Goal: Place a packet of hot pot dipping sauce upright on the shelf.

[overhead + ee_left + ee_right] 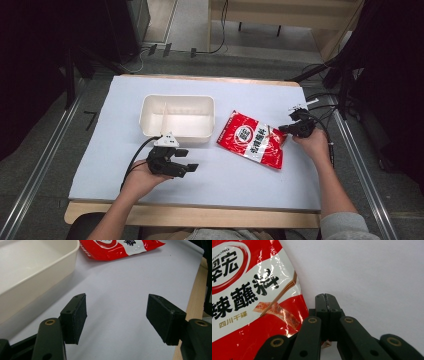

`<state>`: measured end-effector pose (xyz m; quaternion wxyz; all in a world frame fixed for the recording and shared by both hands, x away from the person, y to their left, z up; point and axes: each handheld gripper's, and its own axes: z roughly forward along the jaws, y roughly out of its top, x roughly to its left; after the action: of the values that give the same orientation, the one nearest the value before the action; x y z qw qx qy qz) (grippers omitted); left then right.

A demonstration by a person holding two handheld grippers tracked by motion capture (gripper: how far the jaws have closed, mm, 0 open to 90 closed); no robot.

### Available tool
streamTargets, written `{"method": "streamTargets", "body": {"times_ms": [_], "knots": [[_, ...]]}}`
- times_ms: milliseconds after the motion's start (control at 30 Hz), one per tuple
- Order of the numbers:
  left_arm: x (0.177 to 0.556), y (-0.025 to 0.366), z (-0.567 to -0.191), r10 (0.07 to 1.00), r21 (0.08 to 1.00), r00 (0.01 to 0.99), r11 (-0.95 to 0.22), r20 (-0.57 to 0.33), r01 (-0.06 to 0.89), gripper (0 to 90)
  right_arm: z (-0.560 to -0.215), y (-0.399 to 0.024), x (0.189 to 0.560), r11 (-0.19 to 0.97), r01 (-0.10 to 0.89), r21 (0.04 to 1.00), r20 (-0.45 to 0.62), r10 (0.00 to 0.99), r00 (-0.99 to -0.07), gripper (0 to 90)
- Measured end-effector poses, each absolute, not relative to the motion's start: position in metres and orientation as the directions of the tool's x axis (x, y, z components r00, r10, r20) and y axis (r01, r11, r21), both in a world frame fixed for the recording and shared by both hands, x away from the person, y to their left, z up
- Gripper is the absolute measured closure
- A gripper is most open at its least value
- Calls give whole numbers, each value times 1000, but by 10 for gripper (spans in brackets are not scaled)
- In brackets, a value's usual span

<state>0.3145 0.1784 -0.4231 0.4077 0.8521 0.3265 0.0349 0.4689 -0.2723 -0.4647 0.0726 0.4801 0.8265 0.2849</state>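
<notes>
Right hand-held gripper [327, 298] is pinching shut on the near corner of the red sauce packet [252, 140], which is lying flat on the bench [100, 165], long axis running diagonally toward the white tray [176, 134] to its left. Left hand-held gripper [116, 318] is gaping empty; its view is showing the tray wall close by.

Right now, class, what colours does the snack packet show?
The packet is red and white with dark lettering, clearest in the right gripper view.

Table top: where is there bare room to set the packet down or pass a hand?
Free: the table left of the tray, the strip behind the tray, and the front between the left gripper and the packet. Crowded: the right edge, where the right gripper meets the packet.
</notes>
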Motion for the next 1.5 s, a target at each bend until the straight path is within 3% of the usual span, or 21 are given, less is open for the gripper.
{"method": "streamTargets", "body": {"times_ms": [433, 933, 1500], "knots": [[316, 173, -421, 567, 736, 794, -438, -219, 516, 338, -463, -272, 447, 379, 773, 509, 178, 832, -525, 900], [320, 164, -421, 550, 742, 804, -439, -224, 507, 343, -460, -257, 395, 452, 759, 468, 203, 782, -590, 900], [322, 157, -419, 540, 738, 807, -438, -240, 513, 375, -459, -232, 363, 515, 721, 464, 243, 709, -663, 900]]}}
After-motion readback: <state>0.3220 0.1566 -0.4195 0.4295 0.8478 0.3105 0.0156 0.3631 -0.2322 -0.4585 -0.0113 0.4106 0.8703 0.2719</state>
